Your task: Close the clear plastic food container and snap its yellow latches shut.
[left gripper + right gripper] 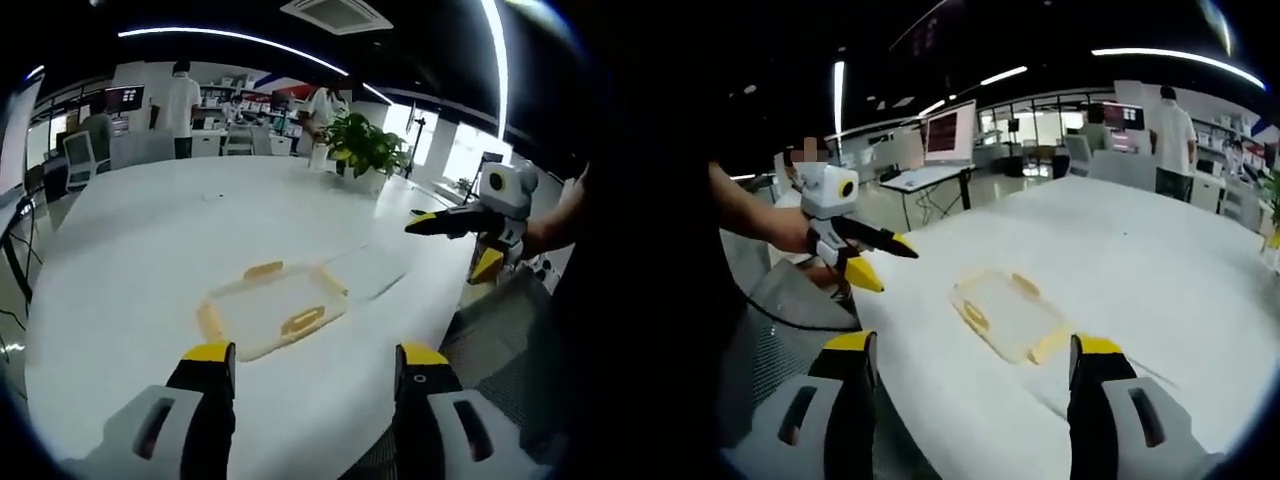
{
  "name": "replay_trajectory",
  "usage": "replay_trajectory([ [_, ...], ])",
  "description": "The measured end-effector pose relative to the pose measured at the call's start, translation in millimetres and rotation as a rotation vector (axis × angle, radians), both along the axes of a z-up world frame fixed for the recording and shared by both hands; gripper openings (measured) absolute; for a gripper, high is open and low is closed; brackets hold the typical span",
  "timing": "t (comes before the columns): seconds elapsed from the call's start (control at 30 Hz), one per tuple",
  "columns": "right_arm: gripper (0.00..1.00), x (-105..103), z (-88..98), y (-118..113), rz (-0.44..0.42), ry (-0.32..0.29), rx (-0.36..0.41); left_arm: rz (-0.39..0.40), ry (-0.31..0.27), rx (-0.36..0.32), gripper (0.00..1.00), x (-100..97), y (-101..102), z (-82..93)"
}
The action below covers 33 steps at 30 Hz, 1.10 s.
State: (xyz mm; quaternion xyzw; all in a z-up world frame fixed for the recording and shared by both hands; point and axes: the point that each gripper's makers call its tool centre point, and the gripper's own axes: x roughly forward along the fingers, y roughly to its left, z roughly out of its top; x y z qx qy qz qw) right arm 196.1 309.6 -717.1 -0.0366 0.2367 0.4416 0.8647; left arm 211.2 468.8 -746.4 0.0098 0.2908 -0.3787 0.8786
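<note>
Yellow-tipped jaws of the left gripper [313, 362] rise from the bottom of the left gripper view, spread wide with nothing between them, hovering above the near edge of the white counter [140, 260]. Just beyond them lies the clear plastic food container [272, 308], flat on the counter with its lid down, near the counter's edge. Yellow latches show on its sides: one [302, 320] on the side nearest the jaws, one [263, 269] on the far side, and one [210, 322] at the left end. To the right, off the counter's edge, the right gripper [455, 240] is held in a person's hand, its jaws parted and pointing left, well apart from the container. A potted plant [364, 146] stands at the far side of the counter, and people stand among desks in the office behind.

From the right gripper view, the right gripper [973, 360] shows its own jaws spread and empty over the counter [1160, 260] edge. The container [1008, 314] lies just ahead of them on the counter, with a yellow latch [975, 317] on its left side. At the left, the left gripper [885, 258] is held in a hand [800, 232], jaws parted, beside the counter's edge and apart from the container. A monitor [950, 131] stands on a desk behind.
</note>
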Motion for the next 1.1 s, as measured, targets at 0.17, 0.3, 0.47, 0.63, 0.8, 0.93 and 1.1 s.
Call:
replay_trajectory([
  [0.17, 0.75, 5, -4.2, -1, 0.002, 0.004, -0.024, -0.032, 0.002, 0.017, 0.61, 3.6, 0, -2.6],
  [0.3, 0.72, 8, -6.7, 0, -0.004, 0.02, -0.02, -0.056, 0.005, 0.024, 0.61, 7.7, -1, -3.9],
  [0.47, 0.72, 10, -10.8, 4, 0.003, 0.031, -0.033, -0.091, 0.017, 0.051, 0.59, 11.2, 0, -8.7],
  [0.63, 0.71, 17, -12.9, 5, 0.003, 0.025, -0.054, -0.12, 0.015, 0.069, 0.58, 16.9, 4, -11.0],
  [0.8, 0.68, 25, -17.2, 7, 0.024, 0.021, -0.08, -0.153, 0.028, 0.087, 0.57, 20.4, 8, -15.9],
  [0.93, 0.68, 31, -22.0, 9, 0.046, 0.02, -0.107, -0.184, 0.03, 0.101, 0.56, 25.7, 9, -19.0],
  [1.1, 0.67, 41, -34.9, 8, 0.071, 0.03, -0.148, -0.211, 0.022, 0.112, 0.56, 35.0, 9, -19.5],
])
